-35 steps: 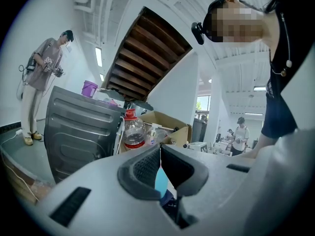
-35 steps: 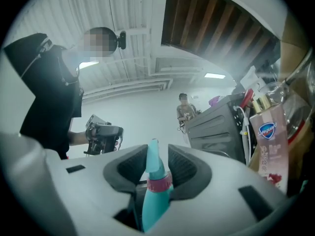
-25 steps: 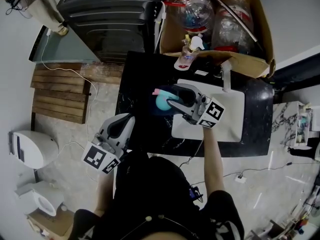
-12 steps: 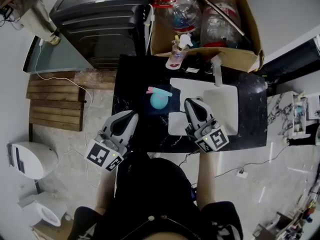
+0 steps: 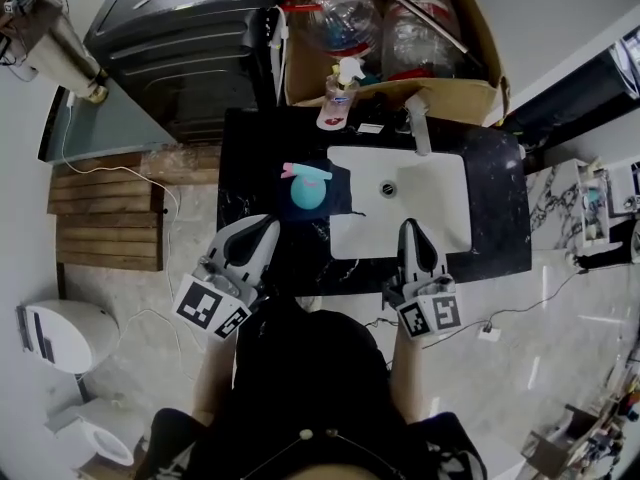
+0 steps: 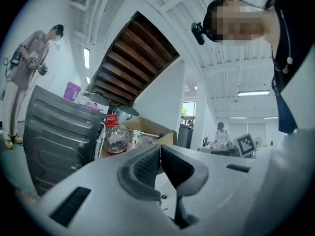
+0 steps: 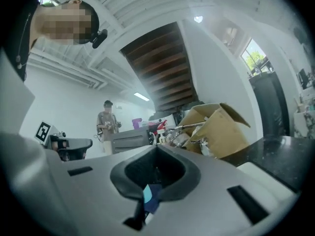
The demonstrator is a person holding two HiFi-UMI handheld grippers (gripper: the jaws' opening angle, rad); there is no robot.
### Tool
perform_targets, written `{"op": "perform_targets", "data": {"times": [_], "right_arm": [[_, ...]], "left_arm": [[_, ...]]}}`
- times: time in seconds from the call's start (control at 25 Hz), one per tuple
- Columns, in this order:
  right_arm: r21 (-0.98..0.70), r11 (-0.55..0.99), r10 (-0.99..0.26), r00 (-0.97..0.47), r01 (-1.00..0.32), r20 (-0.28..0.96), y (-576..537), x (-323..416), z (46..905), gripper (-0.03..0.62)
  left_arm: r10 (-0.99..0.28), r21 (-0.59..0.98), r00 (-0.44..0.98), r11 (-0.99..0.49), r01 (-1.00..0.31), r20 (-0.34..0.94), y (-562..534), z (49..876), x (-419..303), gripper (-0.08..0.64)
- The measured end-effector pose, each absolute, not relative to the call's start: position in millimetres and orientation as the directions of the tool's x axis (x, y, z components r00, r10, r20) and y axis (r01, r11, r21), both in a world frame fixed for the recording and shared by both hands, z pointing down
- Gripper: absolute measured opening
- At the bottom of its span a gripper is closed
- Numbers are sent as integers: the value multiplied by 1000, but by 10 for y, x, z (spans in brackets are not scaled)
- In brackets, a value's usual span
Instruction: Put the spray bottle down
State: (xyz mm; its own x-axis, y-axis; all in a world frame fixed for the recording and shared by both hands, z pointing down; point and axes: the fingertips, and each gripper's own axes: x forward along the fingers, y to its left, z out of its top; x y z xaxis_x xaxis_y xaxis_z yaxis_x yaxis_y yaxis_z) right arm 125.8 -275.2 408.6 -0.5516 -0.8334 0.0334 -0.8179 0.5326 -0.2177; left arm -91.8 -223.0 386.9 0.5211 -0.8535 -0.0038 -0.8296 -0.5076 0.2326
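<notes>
Both pointing level, left claw [image 5: 268, 224], right claw [image 5: 410, 227] pressed together, empty, spray bottle [image 5: 305, 191] apart.

A black marble counter [image 5: 250, 138] with an inset white rectangular sink [image 5: 450, 183] stands on pale glossy stone floor [image 5: 140, 278]. Behind the counter sit an open brown cardboard box [image 5: 470, 98] and a dark grey ribbed cabinet [image 5: 190, 38]. Left of the counter lies a slatted wooden pallet [image 5: 100, 208].

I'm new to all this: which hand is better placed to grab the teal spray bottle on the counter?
Probably the left. The left tool sits just short of the spray bottle, pointing roughly at it; the right tool faces the sink, farther off. Both are shut and must open first.
</notes>
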Motion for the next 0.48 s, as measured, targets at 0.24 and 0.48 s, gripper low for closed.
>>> {"op": "perform_targets", "data": {"times": [0.24, 0.48], "right_arm": [[-211, 475, -869, -494, -854, 41, -2621, 1295, 4000, 0], [-142, 494, -860, -507, -858, 67, -2552, 1244, 3955, 0]], "left_arm": [[-848, 240, 530, -518, -821, -13, -2205, 3873, -879, 9], [-843, 234, 537, -527, -817, -25, -2218, 3820, -877, 9]]}}
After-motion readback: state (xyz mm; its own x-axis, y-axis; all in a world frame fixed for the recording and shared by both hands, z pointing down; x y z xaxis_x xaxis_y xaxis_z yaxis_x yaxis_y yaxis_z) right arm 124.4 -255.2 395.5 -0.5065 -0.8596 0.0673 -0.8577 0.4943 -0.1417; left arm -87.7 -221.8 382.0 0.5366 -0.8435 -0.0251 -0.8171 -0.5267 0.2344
